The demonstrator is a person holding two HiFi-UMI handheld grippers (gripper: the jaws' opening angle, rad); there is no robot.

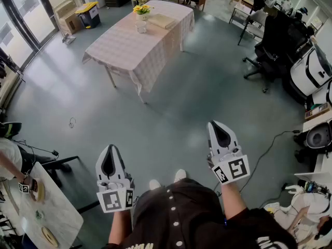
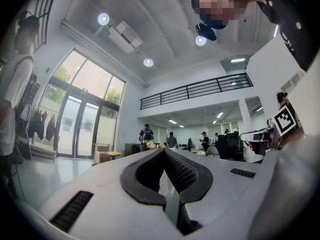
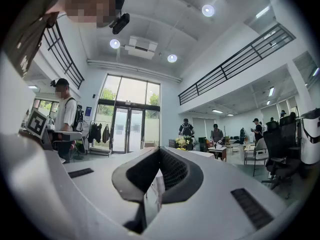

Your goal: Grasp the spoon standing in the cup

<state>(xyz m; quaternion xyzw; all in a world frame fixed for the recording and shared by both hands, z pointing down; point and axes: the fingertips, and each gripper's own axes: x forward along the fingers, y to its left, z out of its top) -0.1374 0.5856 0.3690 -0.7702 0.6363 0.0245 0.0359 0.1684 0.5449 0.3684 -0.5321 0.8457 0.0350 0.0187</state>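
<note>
I see no cup and no spoon in any view. In the head view my left gripper and my right gripper are held level above the grey floor, pointing toward a far table with a pink checked cloth. Both are shut with nothing between their jaws. The left gripper view shows the left gripper with its tips together and only the room beyond. The right gripper view shows the same for the right gripper. On the far table stand yellow and white flowers in a glass vase and a flat tan box.
Black office chairs and desks crowd the right side. A white marble table with a seated person is at the lower left. A cable trails across the floor on the right. Glass doors and a yellow-lidded bin are at the far left.
</note>
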